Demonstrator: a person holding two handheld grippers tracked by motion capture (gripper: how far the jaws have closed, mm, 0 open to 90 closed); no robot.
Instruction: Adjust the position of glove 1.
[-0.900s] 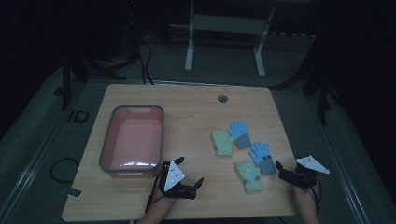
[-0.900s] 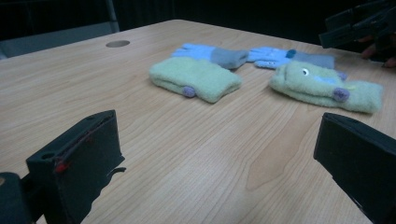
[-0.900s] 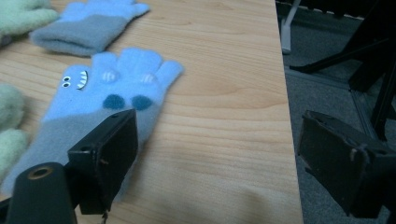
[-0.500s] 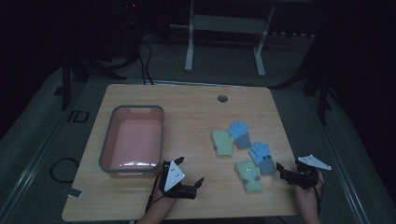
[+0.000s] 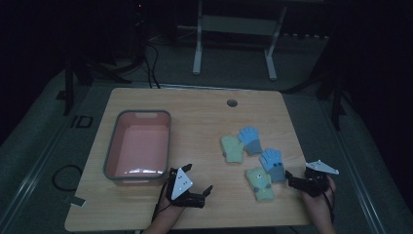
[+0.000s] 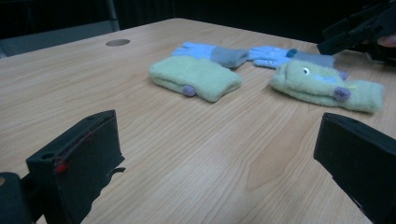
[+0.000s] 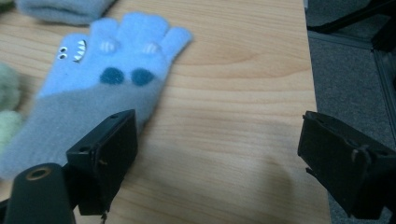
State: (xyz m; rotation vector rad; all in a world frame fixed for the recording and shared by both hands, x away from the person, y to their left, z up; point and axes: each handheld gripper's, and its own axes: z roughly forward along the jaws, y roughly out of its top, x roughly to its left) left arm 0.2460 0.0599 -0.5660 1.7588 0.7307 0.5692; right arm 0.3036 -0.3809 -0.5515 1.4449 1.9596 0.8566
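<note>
Four small gloves lie on the right half of the wooden table: a green mitten (image 5: pixel 232 148), a blue glove (image 5: pixel 250 139), a second blue glove (image 5: pixel 272 163) and a green mitten with an eye (image 5: pixel 259 184). My left gripper (image 5: pixel 198 179) rests low near the front edge, jaws wide open, aimed right at the gloves; bare wood lies between its jaws (image 6: pixel 217 154), the green mitten (image 6: pixel 196 77) farther off. My right gripper (image 5: pixel 290 178) is open just right of the second blue glove. That glove (image 7: pixel 102 88), with a monster face, lies beside its left jaw, not between them (image 7: pixel 219 154).
A pink bin with a grey rim (image 5: pixel 111 156) stands empty at the left of the table. A round cable hole (image 5: pixel 232 103) sits near the far edge. The table's right edge (image 7: pixel 308 70) is close to my right gripper. A metal stand (image 5: pixel 234 29) is beyond the table.
</note>
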